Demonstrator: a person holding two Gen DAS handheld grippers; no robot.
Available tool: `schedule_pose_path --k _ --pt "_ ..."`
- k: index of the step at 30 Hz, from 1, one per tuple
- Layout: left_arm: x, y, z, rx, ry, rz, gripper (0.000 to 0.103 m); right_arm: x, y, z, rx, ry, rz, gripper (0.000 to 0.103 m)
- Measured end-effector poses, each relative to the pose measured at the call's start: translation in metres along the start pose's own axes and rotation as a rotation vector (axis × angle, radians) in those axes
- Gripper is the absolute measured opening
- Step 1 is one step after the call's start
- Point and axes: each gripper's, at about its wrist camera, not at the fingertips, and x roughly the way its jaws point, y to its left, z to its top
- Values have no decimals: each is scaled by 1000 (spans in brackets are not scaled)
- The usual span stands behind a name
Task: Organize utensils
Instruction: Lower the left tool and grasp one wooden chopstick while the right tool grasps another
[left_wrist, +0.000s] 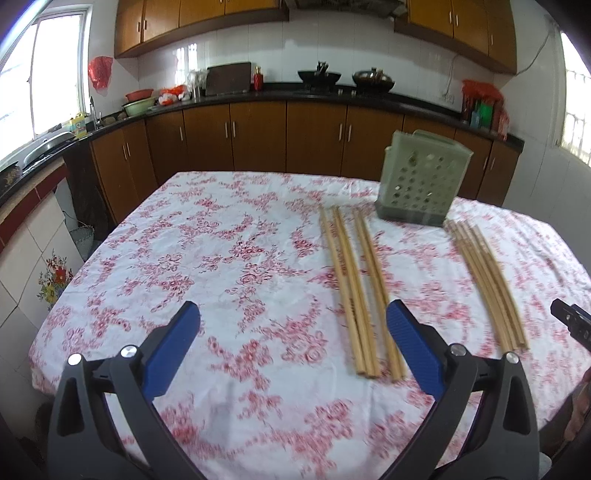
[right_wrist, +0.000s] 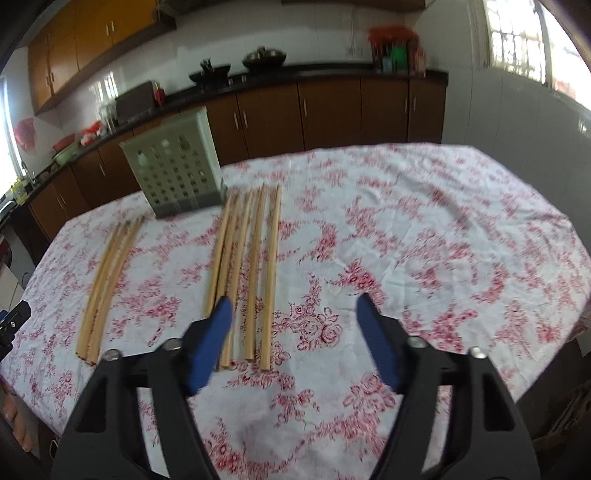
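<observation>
Chopsticks (right_wrist: 243, 273) beside right claw (right_wrist: 293, 306), untouched

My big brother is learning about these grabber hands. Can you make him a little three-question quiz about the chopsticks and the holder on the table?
1. True or false: some chopsticks already stand in the green holder.
2. How many separate groups of chopsticks lie on the flowered tablecloth?
3. Which is right? A: the left gripper grips a chopstick. B: both grippers are open and hold nothing. C: the right gripper grips the holder.

Key
1. False: none shows above its rim.
2. Two: a left group and a right group, both on the near side of the holder.
3. B.
</observation>
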Motion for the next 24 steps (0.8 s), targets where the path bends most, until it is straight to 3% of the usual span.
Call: schedule_pose_path --k 2,5,11,16,20,24 --pt "11 -1 3 5 25 -11 89 17 0 4 8 44 21 50" --pt "32 -4 6 3 82 -39 76 39 6 9 -13 82 26 41" --pt "66 -15 7 4 176 -115 53 65 10 12 -33 149 19 36" --pt "84 -24 5 21 229 -152 36 69 11 13 -78 133 -14 29" --pt "94 -27 5 30 251 -137 29 71 11 13 -95 124 -32 20" --pt "99 -26 9 43 249 -116 23 72 10 14 -102 124 -33 20"
